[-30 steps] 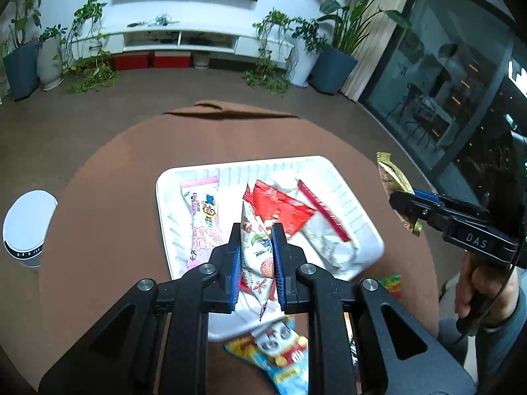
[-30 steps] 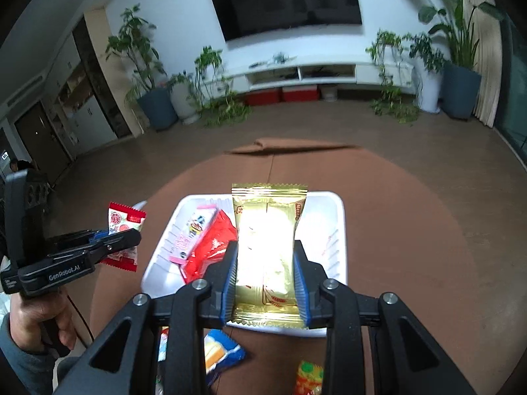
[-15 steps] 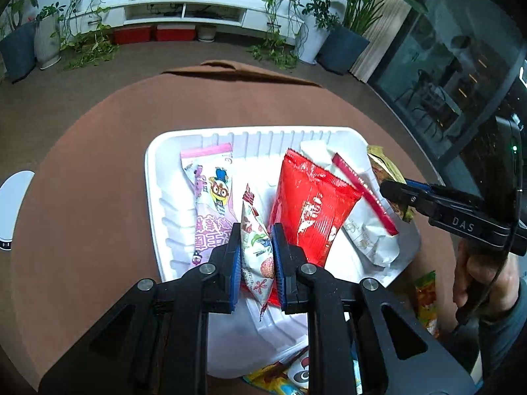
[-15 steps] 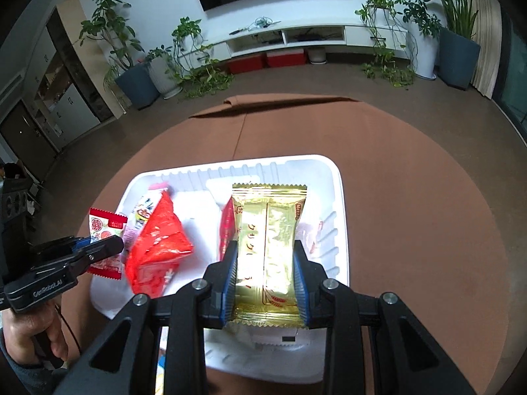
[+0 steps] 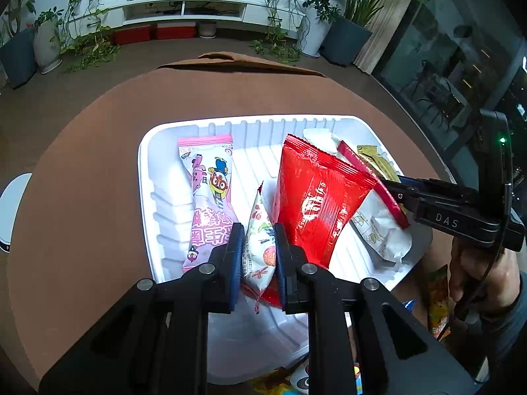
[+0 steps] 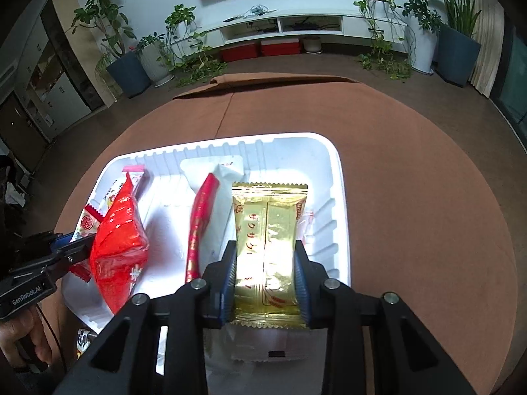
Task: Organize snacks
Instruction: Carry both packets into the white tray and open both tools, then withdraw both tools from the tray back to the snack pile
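Left wrist: left gripper (image 5: 258,247) clamped on small white snack packet (image 5: 259,247), above white tray (image 5: 146,177) on brown table (image 5: 82,164). Pink packet (image 5: 209,194), red bag (image 5: 318,197) in tray.

Right wrist: right gripper (image 6: 266,263) clamped on gold packet (image 6: 268,230), over tray's right side (image 6: 337,197). Red stick packet (image 6: 199,227) lies just left.

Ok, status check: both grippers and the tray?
Left gripper shut on white floral packet, right gripper shut on gold packet. Both over white tray. Big red bag lies beside left's drop.
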`<state>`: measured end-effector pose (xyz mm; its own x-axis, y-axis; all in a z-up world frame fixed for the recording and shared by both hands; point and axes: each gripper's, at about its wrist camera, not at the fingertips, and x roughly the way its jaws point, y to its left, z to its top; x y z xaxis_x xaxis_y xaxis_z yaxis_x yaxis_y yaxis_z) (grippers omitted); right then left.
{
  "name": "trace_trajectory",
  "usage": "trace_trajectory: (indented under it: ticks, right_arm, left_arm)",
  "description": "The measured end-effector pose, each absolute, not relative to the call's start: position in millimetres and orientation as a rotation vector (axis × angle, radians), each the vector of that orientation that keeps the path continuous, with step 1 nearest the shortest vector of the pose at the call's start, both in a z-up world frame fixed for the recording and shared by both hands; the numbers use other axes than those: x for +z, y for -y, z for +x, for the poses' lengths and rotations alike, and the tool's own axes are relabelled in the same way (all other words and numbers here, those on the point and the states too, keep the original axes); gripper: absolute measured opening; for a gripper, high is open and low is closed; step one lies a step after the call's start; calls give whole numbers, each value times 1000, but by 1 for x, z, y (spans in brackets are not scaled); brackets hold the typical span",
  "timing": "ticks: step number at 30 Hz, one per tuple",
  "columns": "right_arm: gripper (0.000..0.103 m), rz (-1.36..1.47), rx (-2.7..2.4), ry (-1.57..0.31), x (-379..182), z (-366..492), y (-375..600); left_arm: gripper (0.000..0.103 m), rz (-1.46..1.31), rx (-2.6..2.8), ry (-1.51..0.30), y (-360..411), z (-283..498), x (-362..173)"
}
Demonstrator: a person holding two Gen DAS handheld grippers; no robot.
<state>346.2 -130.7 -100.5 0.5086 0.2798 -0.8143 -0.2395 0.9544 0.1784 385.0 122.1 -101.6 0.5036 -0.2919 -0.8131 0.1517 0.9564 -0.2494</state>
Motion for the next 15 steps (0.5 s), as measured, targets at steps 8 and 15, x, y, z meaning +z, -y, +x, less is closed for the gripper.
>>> trace_trajectory:
  ticks: [8,15]
  right_arm:
    - [51,37,319,-975,-98,342,133]
    - [71,73,313,-936,-81,328,145]
  left_arm:
    - [47,-146,-241,-993,-121,376,-91]
    - [70,-150,-223,-962,-123,360,-77]
